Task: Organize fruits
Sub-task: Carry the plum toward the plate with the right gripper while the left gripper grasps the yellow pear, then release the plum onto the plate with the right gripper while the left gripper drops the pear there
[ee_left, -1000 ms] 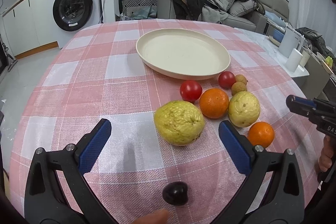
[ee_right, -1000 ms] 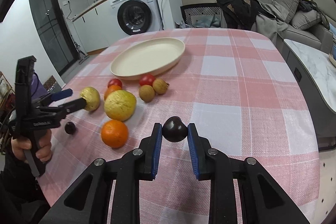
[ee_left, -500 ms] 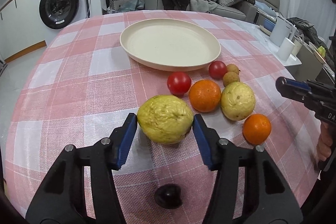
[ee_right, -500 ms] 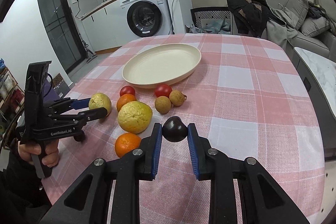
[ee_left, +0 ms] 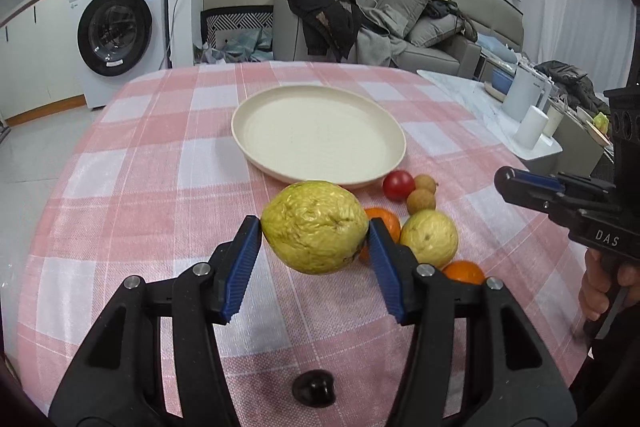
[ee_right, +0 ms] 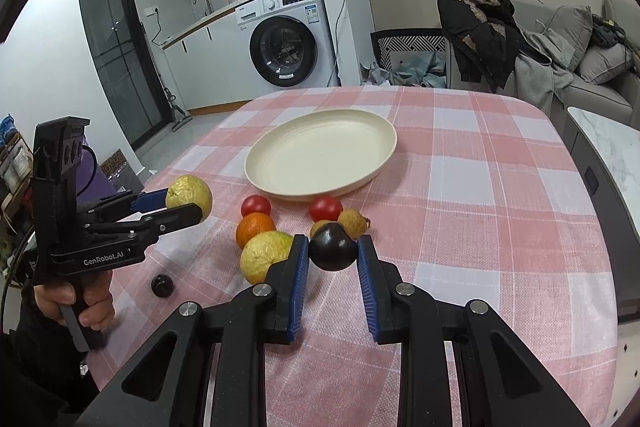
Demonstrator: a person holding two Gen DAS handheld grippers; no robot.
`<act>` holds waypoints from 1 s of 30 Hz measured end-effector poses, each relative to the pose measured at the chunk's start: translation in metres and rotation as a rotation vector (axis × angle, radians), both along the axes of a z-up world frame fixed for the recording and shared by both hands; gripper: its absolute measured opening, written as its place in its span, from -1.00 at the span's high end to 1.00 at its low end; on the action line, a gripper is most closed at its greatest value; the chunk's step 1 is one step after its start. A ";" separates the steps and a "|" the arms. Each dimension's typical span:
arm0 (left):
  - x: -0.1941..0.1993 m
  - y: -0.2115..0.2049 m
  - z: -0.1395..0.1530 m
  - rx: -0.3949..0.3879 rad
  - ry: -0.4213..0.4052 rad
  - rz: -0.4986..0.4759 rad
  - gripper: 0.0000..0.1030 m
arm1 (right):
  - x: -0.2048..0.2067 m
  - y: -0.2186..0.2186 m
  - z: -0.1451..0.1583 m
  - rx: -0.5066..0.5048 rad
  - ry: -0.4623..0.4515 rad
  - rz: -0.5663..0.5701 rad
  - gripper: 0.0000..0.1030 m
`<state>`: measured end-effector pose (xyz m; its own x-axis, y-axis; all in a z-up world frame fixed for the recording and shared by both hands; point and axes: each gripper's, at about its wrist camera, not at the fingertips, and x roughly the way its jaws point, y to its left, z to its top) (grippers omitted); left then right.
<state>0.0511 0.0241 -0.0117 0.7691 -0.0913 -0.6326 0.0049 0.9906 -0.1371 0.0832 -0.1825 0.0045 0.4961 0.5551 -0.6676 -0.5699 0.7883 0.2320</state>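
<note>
My left gripper (ee_left: 315, 231) is shut on a large yellow-green guava (ee_left: 315, 227) and holds it above the pink checked tablecloth; the same guava (ee_right: 189, 195) shows at the left of the right wrist view. My right gripper (ee_right: 333, 247) is shut on a dark purple plum (ee_right: 333, 247), also off the table. Beyond both lies an empty cream plate (ee_left: 320, 139). On the cloth near the plate sit a second guava (ee_left: 430, 237), two oranges (ee_left: 464, 271), two red tomatoes (ee_right: 256, 205) and two small brown longans (ee_left: 421, 199). Another dark plum (ee_left: 314, 387) lies on the cloth close to me.
The table's right edge drops off toward a marble side counter with a white kettle (ee_left: 524, 95) and cups. Behind the table are a sofa with a dark coat (ee_left: 324, 11) and a washing machine (ee_left: 116, 27). A hand (ee_right: 86, 301) grips the left tool's handle.
The left jaws closed around the large guava and lifted it off the cloth. The right gripper, still holding the dark plum, rose a little and drifted across the table.
</note>
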 end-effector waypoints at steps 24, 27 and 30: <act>0.043 -0.008 0.029 0.009 -0.064 0.011 -0.01 | 0.038 0.028 0.024 0.064 -0.055 -0.003 0.51; 0.051 -0.010 0.027 0.018 -0.059 0.009 -0.01 | 0.045 0.032 0.021 0.069 -0.045 -0.008 0.51; 0.058 -0.012 0.024 0.025 -0.058 0.008 -0.01 | 0.051 0.035 0.018 0.070 -0.038 -0.012 0.51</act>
<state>0.1096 0.0121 0.0125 0.8050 -0.0702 -0.5891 0.0045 0.9937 -0.1122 0.1347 -0.1474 0.0223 0.5273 0.5937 -0.6079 -0.5698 0.7778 0.2654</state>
